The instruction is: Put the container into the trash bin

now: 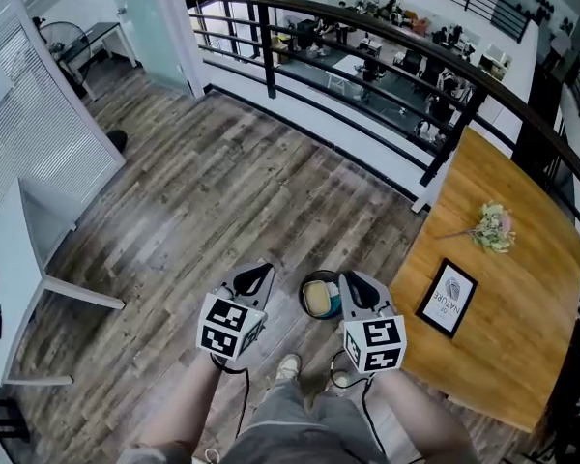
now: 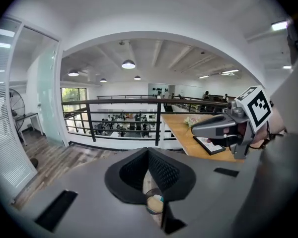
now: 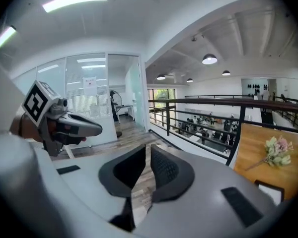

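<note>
Clenched on nothing, the left gripper (image 1: 254, 279) hangs beside the right gripper (image 1: 356, 289), whose jaws stand a slit apart, also empty. Between the two, one round bin (image 1: 304, 297) stands on the floor (image 1: 193, 201) with one pale container (image 1: 318, 301) inside. Rightward, one table (image 1: 522, 346) bears one frame (image 1: 447, 298) and one bouquet (image 1: 493, 228).

A wooden desk (image 1: 522, 346) sits at four o'clock, bearing flowers (image 1: 494, 228) with a framed picture (image 1: 447, 297) at their seven o'clock. A black railing (image 1: 367, 25) runs at twelve.
</note>
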The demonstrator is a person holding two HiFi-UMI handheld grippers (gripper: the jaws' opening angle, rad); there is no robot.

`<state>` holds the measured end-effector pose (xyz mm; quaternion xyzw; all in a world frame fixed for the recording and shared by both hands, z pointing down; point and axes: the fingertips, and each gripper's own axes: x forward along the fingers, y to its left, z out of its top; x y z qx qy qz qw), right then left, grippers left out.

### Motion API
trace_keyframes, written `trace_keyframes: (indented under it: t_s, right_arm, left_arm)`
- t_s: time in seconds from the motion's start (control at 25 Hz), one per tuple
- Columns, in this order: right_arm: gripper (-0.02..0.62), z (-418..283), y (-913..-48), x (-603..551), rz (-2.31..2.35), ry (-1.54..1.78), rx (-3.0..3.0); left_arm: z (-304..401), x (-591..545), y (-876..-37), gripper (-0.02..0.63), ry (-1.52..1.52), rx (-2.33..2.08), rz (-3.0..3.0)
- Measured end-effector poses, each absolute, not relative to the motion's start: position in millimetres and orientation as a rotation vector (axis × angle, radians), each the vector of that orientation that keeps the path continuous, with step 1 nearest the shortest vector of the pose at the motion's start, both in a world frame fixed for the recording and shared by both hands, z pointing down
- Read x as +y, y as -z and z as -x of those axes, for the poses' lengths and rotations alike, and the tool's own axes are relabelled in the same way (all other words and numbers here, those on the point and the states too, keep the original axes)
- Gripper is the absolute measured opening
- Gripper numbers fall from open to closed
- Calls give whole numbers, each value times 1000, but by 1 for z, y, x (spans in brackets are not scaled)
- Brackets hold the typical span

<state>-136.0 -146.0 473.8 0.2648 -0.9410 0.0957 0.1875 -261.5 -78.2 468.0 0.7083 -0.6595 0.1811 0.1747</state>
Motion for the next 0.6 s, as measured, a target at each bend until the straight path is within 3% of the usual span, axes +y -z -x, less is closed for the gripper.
trace_keyframes:
  t_s: [0.6]
  right_arm:
    - [48, 60, -268, -131, -717, -105, -2966]
  left_arm:
    - [202, -82, -296, 14, -388, -2007, -2347]
